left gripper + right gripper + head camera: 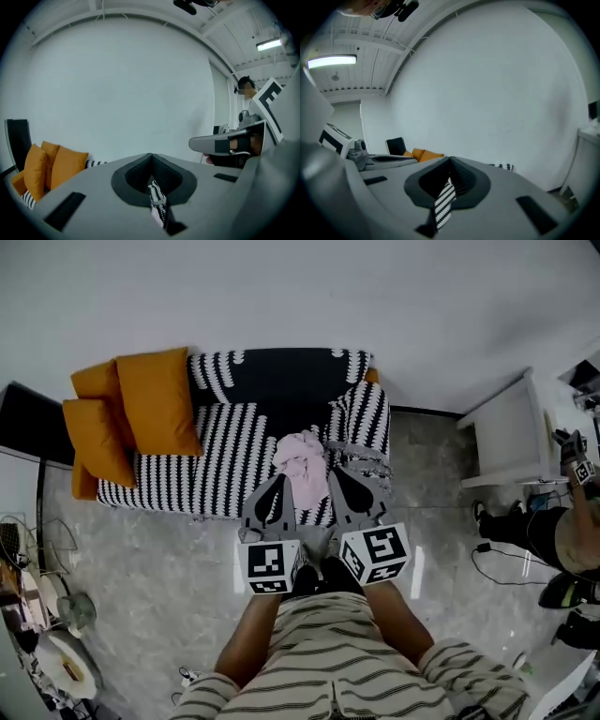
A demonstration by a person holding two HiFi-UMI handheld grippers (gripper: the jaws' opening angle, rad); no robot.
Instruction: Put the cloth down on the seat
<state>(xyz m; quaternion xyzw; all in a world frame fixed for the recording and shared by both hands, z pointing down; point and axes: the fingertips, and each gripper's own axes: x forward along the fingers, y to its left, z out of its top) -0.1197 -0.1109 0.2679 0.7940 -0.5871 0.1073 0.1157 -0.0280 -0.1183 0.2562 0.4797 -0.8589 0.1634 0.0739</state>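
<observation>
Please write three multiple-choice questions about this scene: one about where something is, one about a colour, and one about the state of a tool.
1. In the head view, where on the sofa are the orange cushions?
A. left end
B. right end
C. middle

2. What colour is the crumpled cloth on the seat?
A. green
B. pink
C. blue

3. How are the jaws of the left tool?
A. wide open
B. shut on a cushion
C. shut on striped cloth

Answers:
1 A, the cushions are piled at the left end.
2 B, it is plainly pink.
3 C, striped fabric is pinched between the closed jaws.
</observation>
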